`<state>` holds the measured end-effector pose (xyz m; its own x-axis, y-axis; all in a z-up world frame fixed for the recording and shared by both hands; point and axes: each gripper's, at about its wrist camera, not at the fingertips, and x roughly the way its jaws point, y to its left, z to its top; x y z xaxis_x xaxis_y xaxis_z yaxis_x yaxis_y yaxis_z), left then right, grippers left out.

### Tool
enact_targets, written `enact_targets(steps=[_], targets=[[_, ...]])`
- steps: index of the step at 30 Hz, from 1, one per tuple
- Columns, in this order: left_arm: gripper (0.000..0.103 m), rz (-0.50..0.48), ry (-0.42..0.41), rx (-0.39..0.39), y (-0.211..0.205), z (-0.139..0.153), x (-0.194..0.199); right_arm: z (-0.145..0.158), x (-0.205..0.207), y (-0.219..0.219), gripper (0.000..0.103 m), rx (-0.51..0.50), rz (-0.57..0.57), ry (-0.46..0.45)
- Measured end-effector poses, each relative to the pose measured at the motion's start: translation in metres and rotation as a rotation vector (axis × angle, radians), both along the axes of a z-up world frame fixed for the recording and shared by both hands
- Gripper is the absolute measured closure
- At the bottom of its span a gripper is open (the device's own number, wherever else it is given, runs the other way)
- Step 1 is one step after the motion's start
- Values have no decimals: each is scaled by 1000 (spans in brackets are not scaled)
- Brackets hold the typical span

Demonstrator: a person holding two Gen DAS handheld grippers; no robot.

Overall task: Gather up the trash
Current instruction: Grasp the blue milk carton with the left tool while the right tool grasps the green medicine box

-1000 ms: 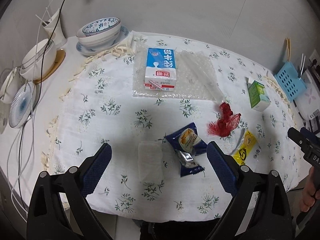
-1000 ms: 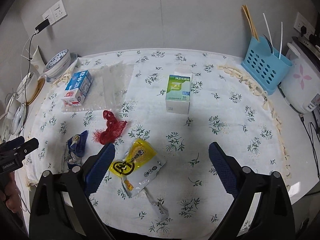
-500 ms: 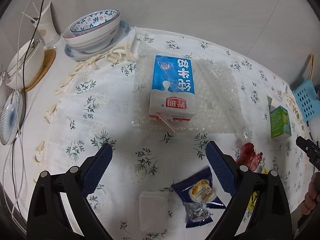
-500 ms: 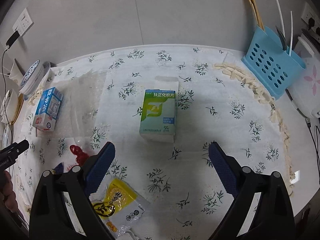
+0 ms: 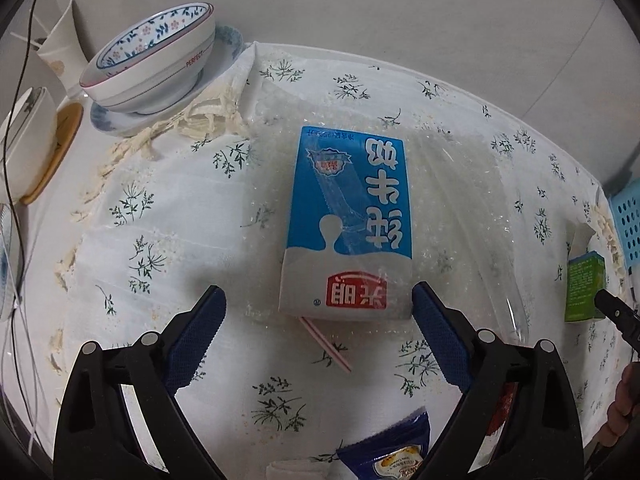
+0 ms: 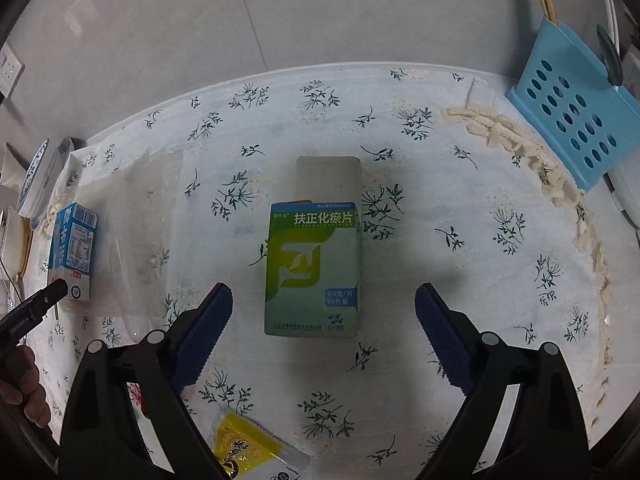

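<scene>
Left wrist view: the left gripper (image 5: 318, 316) has its jaws wide, empty, flanking a blue-and-white milk carton (image 5: 349, 224) lying on clear plastic wrap (image 5: 460, 216) on the desk (image 5: 160, 208).

Right wrist view: the right gripper (image 6: 323, 314) has wide, empty jaws flanking a green medicine box (image 6: 313, 272) lying flat.

At 6 o'clock in the left wrist view, the blue snack wrapper (image 5: 394, 454) is cut off by the bottom edge. The yellow packet (image 6: 250, 454) at 6 o'clock in the right wrist view is likewise cropped. A red scrap (image 6: 135, 394) shows only partly behind the right gripper's finger (image 6: 202, 340).
</scene>
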<state>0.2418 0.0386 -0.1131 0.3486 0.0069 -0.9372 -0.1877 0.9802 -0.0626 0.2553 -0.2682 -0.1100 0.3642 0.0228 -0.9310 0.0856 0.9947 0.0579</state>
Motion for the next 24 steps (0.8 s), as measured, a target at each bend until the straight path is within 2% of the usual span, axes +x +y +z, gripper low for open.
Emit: enact_targets(steps=[9, 11, 14, 19, 24], targets=[[21, -33, 28, 4, -8, -9, 24, -14, 13, 1, 26, 10, -16, 51], [32, -35, 33, 7, -10, -10, 28, -16, 15, 2, 31, 14, -20, 61], [40, -43, 48, 1, -14, -13, 33, -18, 18, 3, 39, 30, -30, 76], [41, -44, 47, 12, -15, -14, 36, -20, 21, 7, 53, 30, -34, 100], [41, -50, 20, 25, -16, -5, 27, -17, 20, 7, 56, 40, -40, 95]])
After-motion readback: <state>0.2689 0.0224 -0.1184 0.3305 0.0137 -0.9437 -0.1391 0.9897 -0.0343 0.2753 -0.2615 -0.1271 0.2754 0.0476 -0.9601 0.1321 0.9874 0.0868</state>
